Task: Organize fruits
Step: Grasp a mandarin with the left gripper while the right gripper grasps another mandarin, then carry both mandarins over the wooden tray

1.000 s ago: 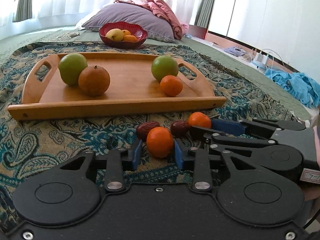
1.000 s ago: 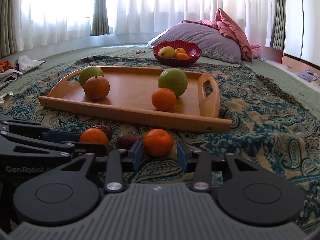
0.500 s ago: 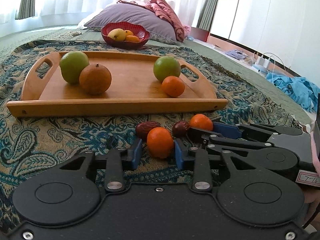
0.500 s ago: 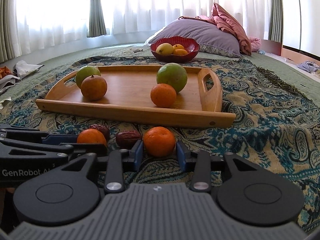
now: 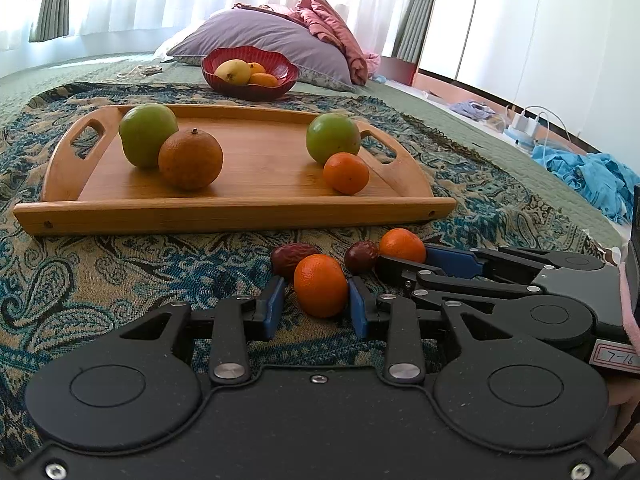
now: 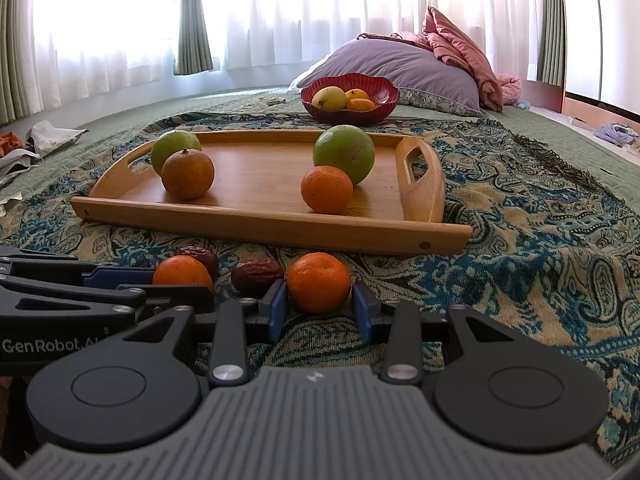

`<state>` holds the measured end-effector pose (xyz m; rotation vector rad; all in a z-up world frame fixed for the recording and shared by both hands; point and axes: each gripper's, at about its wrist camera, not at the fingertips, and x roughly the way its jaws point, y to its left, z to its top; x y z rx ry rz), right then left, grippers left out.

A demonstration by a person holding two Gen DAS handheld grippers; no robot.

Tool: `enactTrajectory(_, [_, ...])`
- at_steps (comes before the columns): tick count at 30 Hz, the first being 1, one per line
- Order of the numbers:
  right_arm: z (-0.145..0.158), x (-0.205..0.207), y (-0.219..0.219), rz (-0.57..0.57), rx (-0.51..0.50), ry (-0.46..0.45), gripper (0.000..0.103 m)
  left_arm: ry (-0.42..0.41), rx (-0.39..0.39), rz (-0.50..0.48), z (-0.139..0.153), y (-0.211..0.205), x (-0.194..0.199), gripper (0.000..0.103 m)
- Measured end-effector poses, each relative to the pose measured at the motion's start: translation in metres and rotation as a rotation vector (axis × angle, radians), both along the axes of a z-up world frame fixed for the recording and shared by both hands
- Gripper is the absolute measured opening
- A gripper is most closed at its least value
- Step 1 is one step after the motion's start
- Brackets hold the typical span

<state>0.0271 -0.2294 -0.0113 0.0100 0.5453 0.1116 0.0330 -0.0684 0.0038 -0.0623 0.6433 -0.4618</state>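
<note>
Each hand-held gripper, left [image 5: 316,306] and right [image 6: 319,307], is pinching a mandarin on the patterned blanket [image 5: 100,280], tray [image 5: 240,216] at 12 o'clock. My left mandarin [image 5: 321,285] and right mandarin [image 6: 319,282] look light, soft-skinned, roll-prone, so I'd squeeze the widest middle, gently.

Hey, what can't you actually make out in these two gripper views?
1. Red bowl, both views: far and small; rim hides any fruit beneath the top three.
2. Left green fruit, right wrist view: lower part behind the brown orange.
3. Far date, right wrist view: mostly behind the left mandarin.
4. Right gripper: whether its pads press the near mandarin is unclear.
</note>
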Motion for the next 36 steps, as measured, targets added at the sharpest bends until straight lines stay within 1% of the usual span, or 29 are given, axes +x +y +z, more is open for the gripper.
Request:
enactTrajectory(8, [-0.001, -0.001, 0.001, 0.001, -0.004, -0.002, 0.045, -0.007, 0.005, -0.004, 0.0, 0.0, 0.0, 0.032])
enactTrajectory(14, [-0.001, -0.001, 0.004, -0.001, -0.017, -0.007, 0.045, -0.022, 0.013, -0.003, 0.0, 0.0, -0.002, 0.03])
enactTrajectory(21, [0.001, -0.003, 0.006, -0.011, -0.03, -0.022, 0.038, -0.041, 0.029, -0.004, 0.002, -0.001, -0.005, 0.029])
enactTrajectory(23, [0.002, -0.005, 0.005, -0.017, -0.023, -0.028, 0.038, -0.043, 0.023, -0.001, 0.004, 0.0, -0.006, 0.029])
enactTrajectory(25, [0.003, -0.005, 0.004, -0.02, -0.015, -0.03, 0.038, -0.042, 0.019, 0.001, 0.005, 0.002, -0.006, 0.029])
enactTrajectory(29, [0.006, -0.005, 0.004, -0.024, -0.014, -0.037, 0.037, -0.066, 0.019, 0.008, 0.013, 0.006, -0.009, 0.028])
enactTrajectory(36, [0.017, -0.004, 0.008, -0.018, -0.017, -0.061, 0.038, -0.077, 0.05, 0.045, 0.024, 0.01, -0.003, 0.028])
